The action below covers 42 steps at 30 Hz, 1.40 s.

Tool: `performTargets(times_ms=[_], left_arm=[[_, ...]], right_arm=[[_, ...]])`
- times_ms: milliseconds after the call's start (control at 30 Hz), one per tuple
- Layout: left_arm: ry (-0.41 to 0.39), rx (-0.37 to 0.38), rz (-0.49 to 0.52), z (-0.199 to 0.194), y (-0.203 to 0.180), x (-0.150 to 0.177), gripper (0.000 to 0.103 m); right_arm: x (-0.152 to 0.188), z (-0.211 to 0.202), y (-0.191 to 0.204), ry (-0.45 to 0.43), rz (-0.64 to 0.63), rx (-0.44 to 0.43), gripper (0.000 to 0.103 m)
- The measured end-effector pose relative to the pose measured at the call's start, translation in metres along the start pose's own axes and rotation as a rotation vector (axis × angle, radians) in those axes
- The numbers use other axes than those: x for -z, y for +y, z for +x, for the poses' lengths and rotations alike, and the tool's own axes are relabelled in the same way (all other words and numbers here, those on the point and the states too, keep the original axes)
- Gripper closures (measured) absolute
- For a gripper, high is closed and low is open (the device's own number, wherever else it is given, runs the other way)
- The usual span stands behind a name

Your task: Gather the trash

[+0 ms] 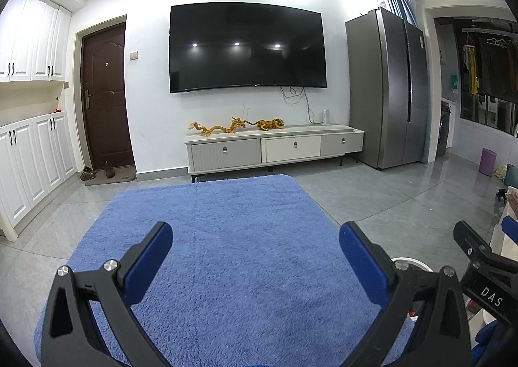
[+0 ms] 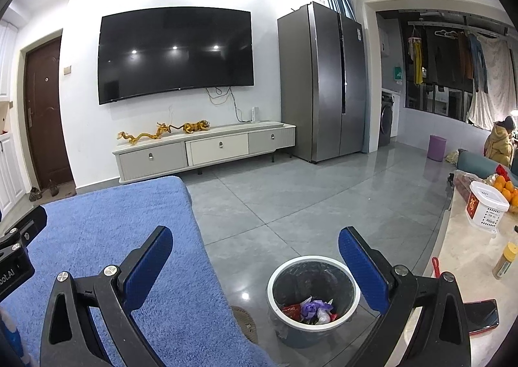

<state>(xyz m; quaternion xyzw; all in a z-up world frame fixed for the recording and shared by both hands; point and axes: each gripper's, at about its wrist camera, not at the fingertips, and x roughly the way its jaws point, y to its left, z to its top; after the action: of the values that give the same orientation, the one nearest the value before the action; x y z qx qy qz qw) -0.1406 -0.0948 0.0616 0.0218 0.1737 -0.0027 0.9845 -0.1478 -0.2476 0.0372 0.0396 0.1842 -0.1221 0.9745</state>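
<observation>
A grey waste bin [image 2: 313, 297] with a white rim and a dark liner stands on the floor tiles, holding red, purple and white wrappers [image 2: 310, 308]. My right gripper [image 2: 255, 257] hangs open above and just left of the bin, with nothing between its blue pads. My left gripper [image 1: 255, 253] is open over the blue rug [image 1: 207, 237], also empty. A sliver of the bin's white rim [image 1: 409, 261] shows behind the left gripper's right finger. The right gripper [image 1: 482, 247] appears at the right edge of the left wrist view.
A marble-topped table [image 2: 459, 237] at the right carries a white basket [image 2: 487, 210], oranges [image 2: 506, 190], a spice bottle [image 2: 503, 261], a red-handled tool [image 2: 436, 266] and a phone [image 2: 482, 315]. A person in yellow [image 2: 500, 146] sits far right. Ahead: TV stand [image 2: 207, 148], fridge [image 2: 323, 82], purple bin [image 2: 437, 147].
</observation>
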Motion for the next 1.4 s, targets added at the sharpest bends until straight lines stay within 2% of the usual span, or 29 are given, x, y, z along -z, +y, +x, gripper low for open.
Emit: performTargets(times_ms=[1400], left_arm=[[0.041,0.026,0.003,0.0069,0.0011,0.0038,0.0]], right_arm=[[-0.0001,0.0002,-0.0029,0.018,0.025,0.034,0.0]])
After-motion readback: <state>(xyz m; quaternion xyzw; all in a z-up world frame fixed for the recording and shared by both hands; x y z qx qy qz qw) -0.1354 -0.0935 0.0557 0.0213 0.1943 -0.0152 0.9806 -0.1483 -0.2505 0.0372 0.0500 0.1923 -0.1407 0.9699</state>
